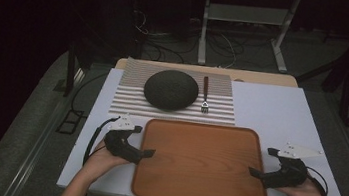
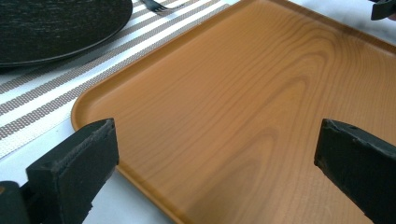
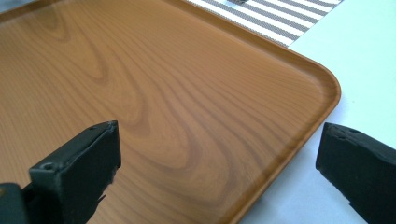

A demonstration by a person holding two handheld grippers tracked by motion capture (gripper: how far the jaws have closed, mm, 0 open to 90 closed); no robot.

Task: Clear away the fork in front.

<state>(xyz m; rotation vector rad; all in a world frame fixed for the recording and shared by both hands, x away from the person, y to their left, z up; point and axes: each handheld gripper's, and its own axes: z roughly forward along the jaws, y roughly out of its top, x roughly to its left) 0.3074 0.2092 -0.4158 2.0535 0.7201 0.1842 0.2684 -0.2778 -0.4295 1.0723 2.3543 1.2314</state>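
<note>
Near edge, high view: two forearms enter at 6 o'clock; the left gripper (image 1: 148, 152) sits at the left rim of the wooden tray (image 1: 202, 164), the right gripper (image 1: 255, 172) at its right rim — each with jaws spread and holding nothing.
Tray position, high view: it lies flat at the near middle of the white table (image 1: 272, 107), long axis running 9 to 3 o'clock, squarely between the two grippers.
Key relation, high view: from the left gripper the tray lies toward 3 o'clock, from the right gripper toward 9 o'clock; both look equally near, so I judge a two-handed grasp of opposite rims is being set up.
Beyond, high view: the striped placemat (image 1: 127, 97) lies at 12 o'clock of the tray, bearing the dark plate (image 1: 171, 90) and, just right of it, the fork (image 1: 205, 95), handle pointing to 12.
Left gripper view: jaws stand wide apart, one outside the tray rim (image 2: 93, 100) over the table, the other over the tray floor — the rim runs between them, ungripped.
Right gripper view: same straddle, mirrored; the rounded corner (image 3: 327, 84) sits toward 1 o'clock, and the jaws stand wide with nothing clamped.
</note>
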